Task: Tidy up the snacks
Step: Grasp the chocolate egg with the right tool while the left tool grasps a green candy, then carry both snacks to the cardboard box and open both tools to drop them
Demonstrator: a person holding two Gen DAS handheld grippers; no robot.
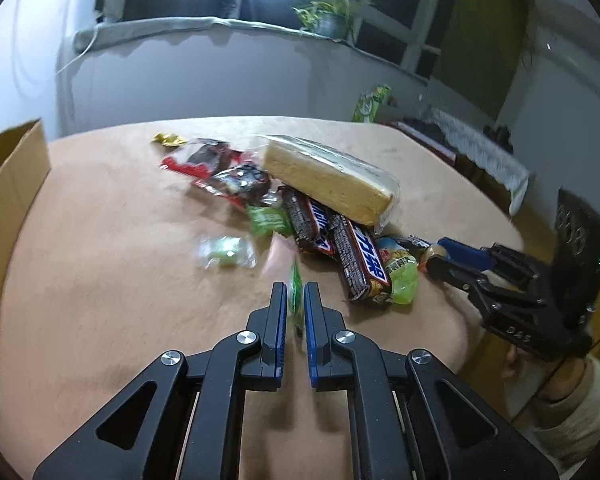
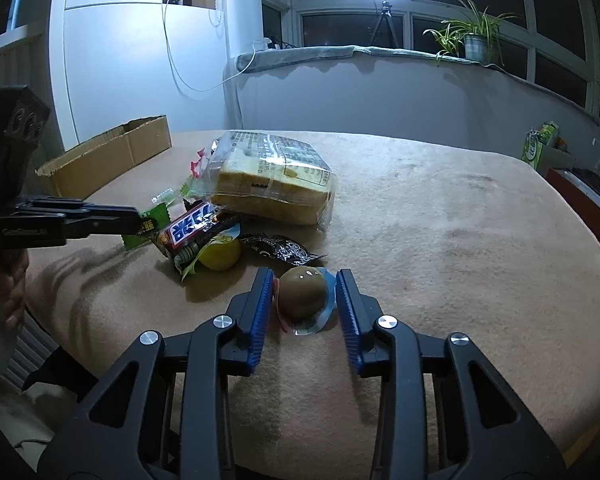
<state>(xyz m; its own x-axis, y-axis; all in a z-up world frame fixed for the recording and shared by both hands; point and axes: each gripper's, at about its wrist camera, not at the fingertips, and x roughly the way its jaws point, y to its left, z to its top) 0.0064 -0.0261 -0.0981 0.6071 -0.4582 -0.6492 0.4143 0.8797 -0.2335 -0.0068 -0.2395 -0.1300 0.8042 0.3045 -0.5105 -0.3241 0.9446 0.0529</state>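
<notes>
In the left wrist view my left gripper (image 1: 295, 286) is shut on a small green snack packet (image 1: 296, 280), held edge-on just above the tan table (image 1: 100, 260). The right wrist view shows that packet (image 2: 152, 220) at the left gripper's tip (image 2: 138, 216). My right gripper (image 2: 305, 276) straddles a brown egg in a clear wrapper (image 2: 303, 294) that lies on the table; its pads stand close on both sides and a slim gap to the egg shows. Behind lie the bagged bread (image 1: 328, 178) and Snickers bars (image 1: 360, 260).
An open cardboard box (image 2: 108, 152) stands at the table's far left edge. The pile also holds red packets (image 1: 208, 160), a pale green candy (image 1: 228, 252), a yellow round snack (image 2: 220, 254) and a black packet (image 2: 284, 250). A sleeved hand (image 1: 572, 392) grips the right tool.
</notes>
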